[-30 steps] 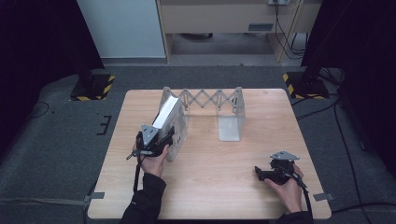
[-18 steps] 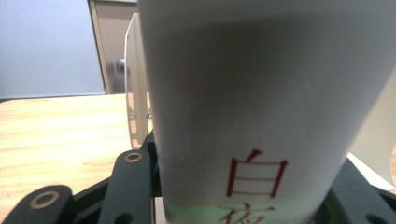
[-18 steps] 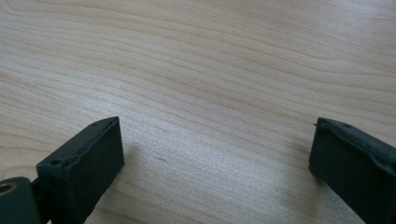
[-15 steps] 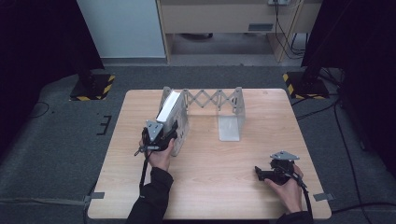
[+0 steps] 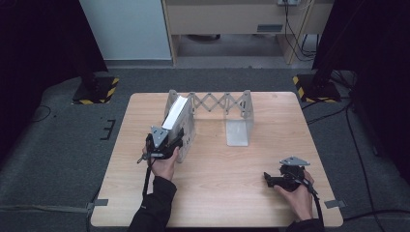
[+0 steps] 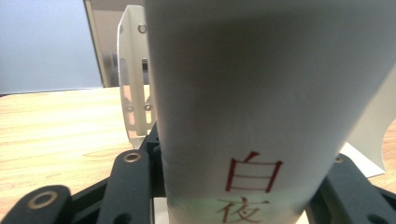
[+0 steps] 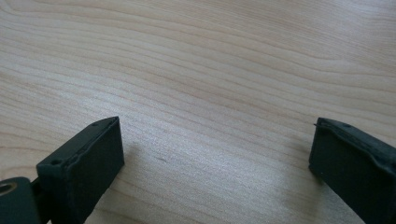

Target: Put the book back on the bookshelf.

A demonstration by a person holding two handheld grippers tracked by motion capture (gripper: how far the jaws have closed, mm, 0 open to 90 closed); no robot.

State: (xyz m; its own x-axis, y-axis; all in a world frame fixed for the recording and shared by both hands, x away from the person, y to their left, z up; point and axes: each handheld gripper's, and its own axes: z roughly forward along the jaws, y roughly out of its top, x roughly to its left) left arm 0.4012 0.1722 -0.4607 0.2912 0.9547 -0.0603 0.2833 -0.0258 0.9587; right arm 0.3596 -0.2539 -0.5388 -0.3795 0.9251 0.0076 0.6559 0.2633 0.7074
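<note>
Nearest, by the front right corner of the wooden table (image 5: 217,193): right gripper (image 5: 270,178), lying on the wood under a hand (image 5: 295,193), grey three-cornered plate on top. Jaws spread wide in the right gripper view, bare wood grain between them, nothing gripped. Same spot and same spread as a second ago.

Farther in, on the left half of the table: left gripper (image 5: 169,135), held in the left hand (image 5: 164,164), pinching the near lower part of a white book (image 5: 175,112). Jaws pressed against both sides of the book in the left gripper view, red printed characters (image 6: 252,175) low on the pale cover just above them. No loosening or tightening of the pinch since the earlier frames. Hardly any shift of the hand either; only the forearm angled a little differently at the bottom edge.

Book slanted, at the left end of an expanding metal book rack (image 5: 217,102), just beside its left end plate (image 5: 170,99). Same lean as a second ago. Scissor lattice stretched out to the right, ending at the right end plate (image 5: 238,128), well apart from the book. Rack unmoved.

Beyond the table: grey floor, two yellow-and-black striped bases (image 5: 96,92), and a pale cabinet (image 5: 232,19) at the back.
</note>
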